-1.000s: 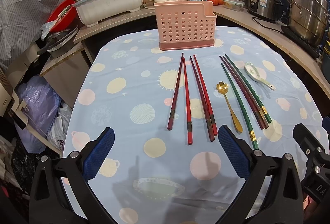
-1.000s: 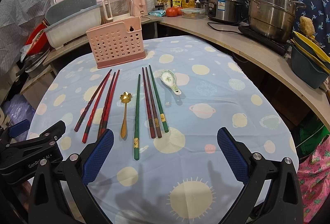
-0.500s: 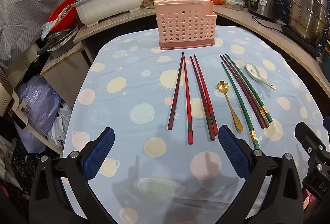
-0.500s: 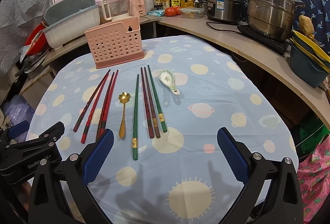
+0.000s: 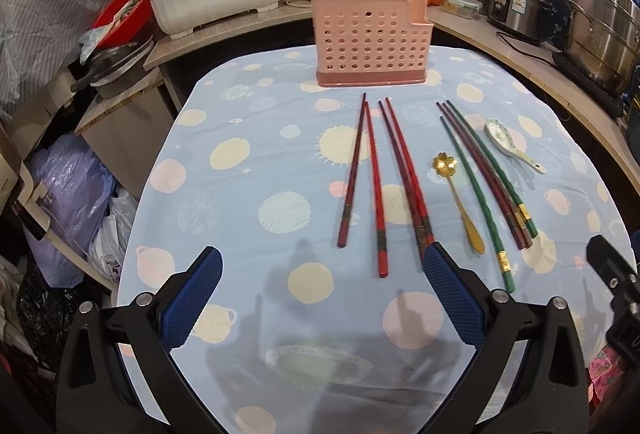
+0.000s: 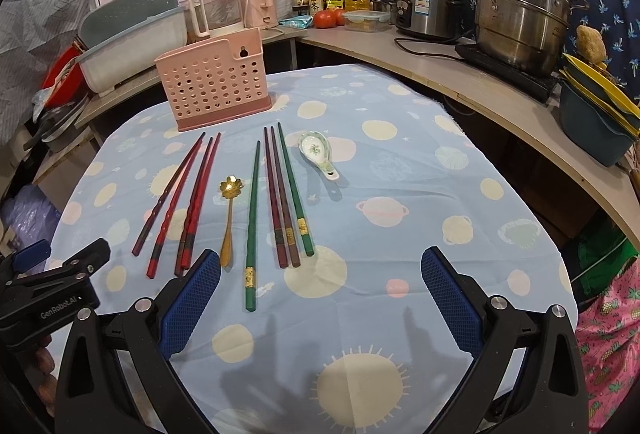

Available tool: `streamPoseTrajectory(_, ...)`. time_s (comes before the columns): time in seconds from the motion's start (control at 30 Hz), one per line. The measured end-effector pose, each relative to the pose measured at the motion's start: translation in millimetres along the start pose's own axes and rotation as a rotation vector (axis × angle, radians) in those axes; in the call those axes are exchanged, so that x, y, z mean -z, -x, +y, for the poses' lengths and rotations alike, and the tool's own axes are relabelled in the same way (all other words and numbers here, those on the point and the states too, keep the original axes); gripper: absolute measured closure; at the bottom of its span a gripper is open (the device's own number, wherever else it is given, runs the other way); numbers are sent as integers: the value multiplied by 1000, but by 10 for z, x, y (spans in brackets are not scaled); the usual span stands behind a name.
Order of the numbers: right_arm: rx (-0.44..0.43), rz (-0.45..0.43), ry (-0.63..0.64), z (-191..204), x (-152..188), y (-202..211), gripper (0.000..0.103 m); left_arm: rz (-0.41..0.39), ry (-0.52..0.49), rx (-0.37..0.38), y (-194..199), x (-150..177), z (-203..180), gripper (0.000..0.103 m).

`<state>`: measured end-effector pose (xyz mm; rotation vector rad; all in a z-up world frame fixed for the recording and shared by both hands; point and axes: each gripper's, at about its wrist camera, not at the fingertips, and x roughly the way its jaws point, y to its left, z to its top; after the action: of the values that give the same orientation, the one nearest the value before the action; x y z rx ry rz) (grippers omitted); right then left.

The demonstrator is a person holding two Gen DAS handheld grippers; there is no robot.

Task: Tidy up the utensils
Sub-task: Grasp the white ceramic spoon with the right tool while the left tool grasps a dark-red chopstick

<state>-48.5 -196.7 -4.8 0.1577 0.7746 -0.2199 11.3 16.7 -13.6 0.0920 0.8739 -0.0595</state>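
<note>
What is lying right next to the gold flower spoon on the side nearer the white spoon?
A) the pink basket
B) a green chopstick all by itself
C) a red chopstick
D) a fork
B: in the right wrist view a lone green chopstick lies just beside the gold flower spoon, toward the white spoon.

Utensils lie in a row across the middle of the blue tablecloth [image 6: 420, 218], leaving open cloth on either side. The red chopsticks [image 5: 374, 190], gold spoon [image 5: 460, 206], green and maroon chopsticks [image 5: 486, 174] and ceramic spoon [image 5: 508, 144] lie close together with narrow gaps between them. The pink perforated caddy [image 5: 370, 38] stands upright just beyond their far tips, blocking the straight path forward. The left gripper [image 5: 320, 294] and right gripper [image 6: 320, 294], both spread wide, hover over the bare near edge. Steel pots [image 6: 520, 6] crowd the counter to the right.
</note>
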Motion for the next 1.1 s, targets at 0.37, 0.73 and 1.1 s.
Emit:
streamPoseTrajectory(0.37, 28, 39, -26, -130, -36, -309, 6, 84, 55, -3, -452, -28, 215, 7)
streamPoseTrajectory(0.73, 34, 66, -20, -133, -172, -576, 6, 154, 9, 55, -884, -153, 87, 42)
streamPoseTrajectory(1.1, -9, 66, -32, -175, -507, -899, 31, 150, -14, 137, -905, -226, 47, 94)
